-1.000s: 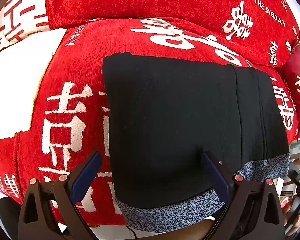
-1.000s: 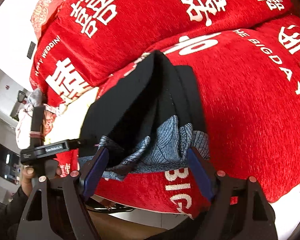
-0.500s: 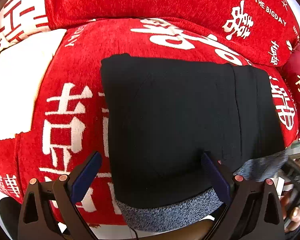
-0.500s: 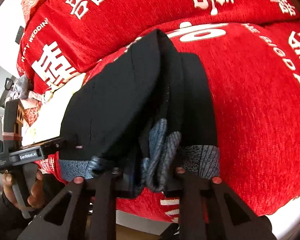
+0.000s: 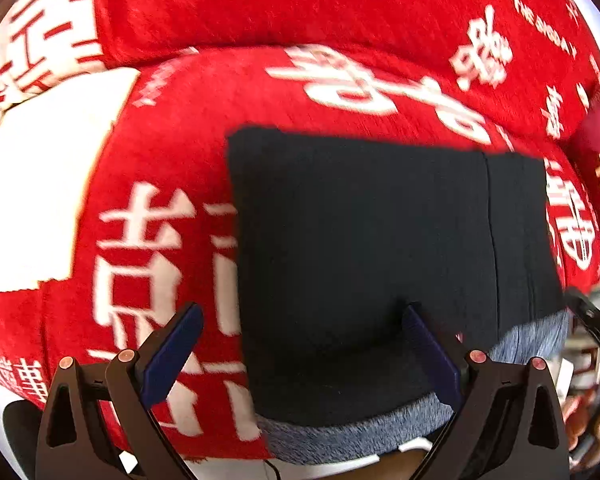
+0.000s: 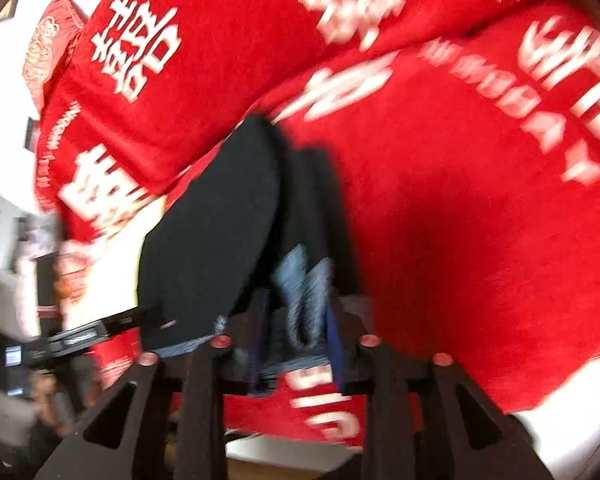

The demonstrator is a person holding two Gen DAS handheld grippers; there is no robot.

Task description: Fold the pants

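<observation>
Pants [image 5: 360,260] hem seemingly between right fingers [image 6: 332,332].

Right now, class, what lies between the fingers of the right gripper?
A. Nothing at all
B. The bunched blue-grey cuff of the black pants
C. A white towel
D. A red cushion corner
B: in the right wrist view the right gripper has the bunched blue-grey cuff of the black pants between its narrowed fingers.

The pants [image 5: 372,260] are viewed steeply from close above, ahead of the left gripper [image 5: 300,344]. They are viewed closer, from their end, past the right gripper [image 6: 296,336]. Both views share them.
</observation>
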